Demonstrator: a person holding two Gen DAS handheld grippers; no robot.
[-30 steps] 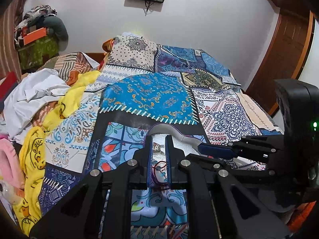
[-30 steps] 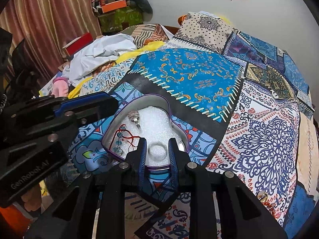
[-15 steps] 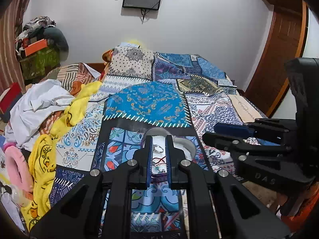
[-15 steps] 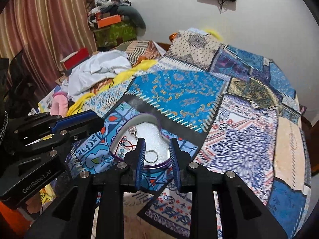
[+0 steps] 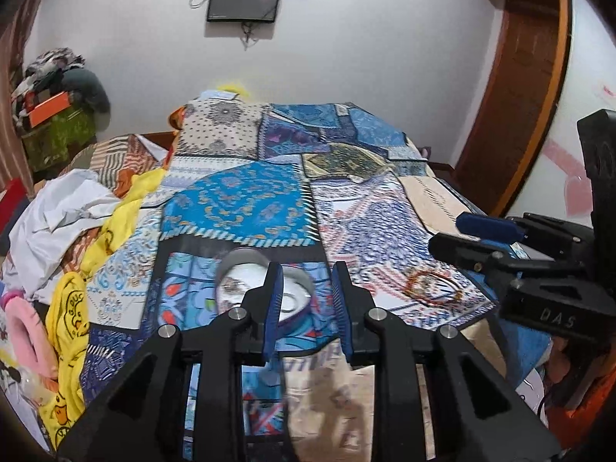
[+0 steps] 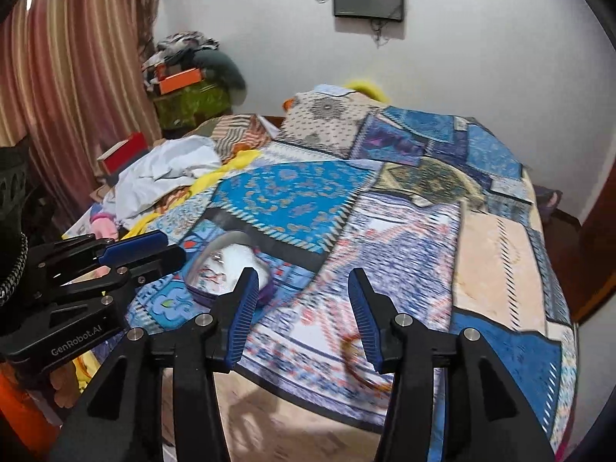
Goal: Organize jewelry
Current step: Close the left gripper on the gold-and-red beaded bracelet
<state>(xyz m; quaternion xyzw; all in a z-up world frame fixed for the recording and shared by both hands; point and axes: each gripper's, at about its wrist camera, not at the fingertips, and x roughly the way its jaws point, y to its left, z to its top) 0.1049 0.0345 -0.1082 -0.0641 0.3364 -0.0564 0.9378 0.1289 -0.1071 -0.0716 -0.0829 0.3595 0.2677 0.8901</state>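
Both grippers – left gripper [image 5: 307, 300], right gripper [image 6: 302, 315] – hover open-fingered and empty; bangle [image 5: 434, 287] lies right of heart-shaped box [image 5: 246, 269], seemingly the next pick

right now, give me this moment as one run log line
left claw: open, empty | right claw: open, empty | heart-shaped tin: on bedspread, jewelry inside | bangle: loose on bedspread, right of tin

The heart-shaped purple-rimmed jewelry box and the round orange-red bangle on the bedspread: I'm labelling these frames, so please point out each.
Heart-shaped purple-rimmed jewelry box [image 5: 246, 285]: left wrist view, on its white lining.
Round orange-red bangle [image 5: 433, 288]: left wrist view, on the ring's near edge, lying on the patterned bedspread.
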